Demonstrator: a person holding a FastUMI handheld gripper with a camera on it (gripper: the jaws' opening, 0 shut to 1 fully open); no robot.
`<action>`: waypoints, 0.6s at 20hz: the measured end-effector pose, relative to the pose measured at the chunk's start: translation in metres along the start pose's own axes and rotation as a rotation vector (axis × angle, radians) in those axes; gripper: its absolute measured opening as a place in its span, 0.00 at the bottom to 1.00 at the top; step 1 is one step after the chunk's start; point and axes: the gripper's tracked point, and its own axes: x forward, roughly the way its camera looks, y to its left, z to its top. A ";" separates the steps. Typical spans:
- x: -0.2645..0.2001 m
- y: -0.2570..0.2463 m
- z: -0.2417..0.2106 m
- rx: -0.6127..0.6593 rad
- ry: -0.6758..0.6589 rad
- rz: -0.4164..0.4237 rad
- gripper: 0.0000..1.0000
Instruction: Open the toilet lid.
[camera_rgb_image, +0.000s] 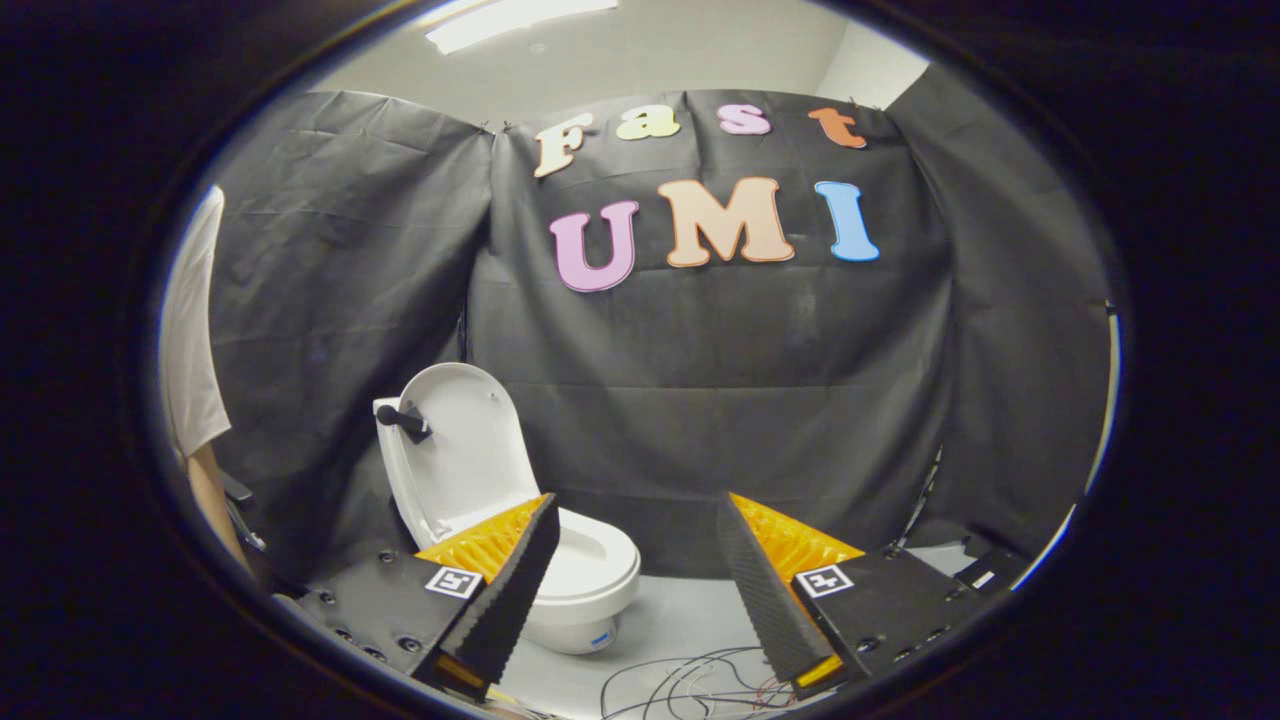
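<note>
A makeshift recording booth, not a real bathroom: crumpled black cloth, pinned up in sagging panels, walls in a small white ceramic-look toilet standing at about 8 o'clock on a pale grey floor. Loose thin cables tangle on the floor at 6 o'clock. Above the cloth, at 12 o'clock, a plain white ceiling carries a long fluorescent light panel. A person in a white T-shirt stands at 9 o'clock.
</note>
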 end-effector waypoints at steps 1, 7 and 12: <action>0.000 0.000 0.000 0.000 0.000 0.000 0.98; 0.000 0.000 0.000 0.000 -0.001 0.000 0.98; 0.000 0.000 -0.001 0.000 -0.001 0.000 0.98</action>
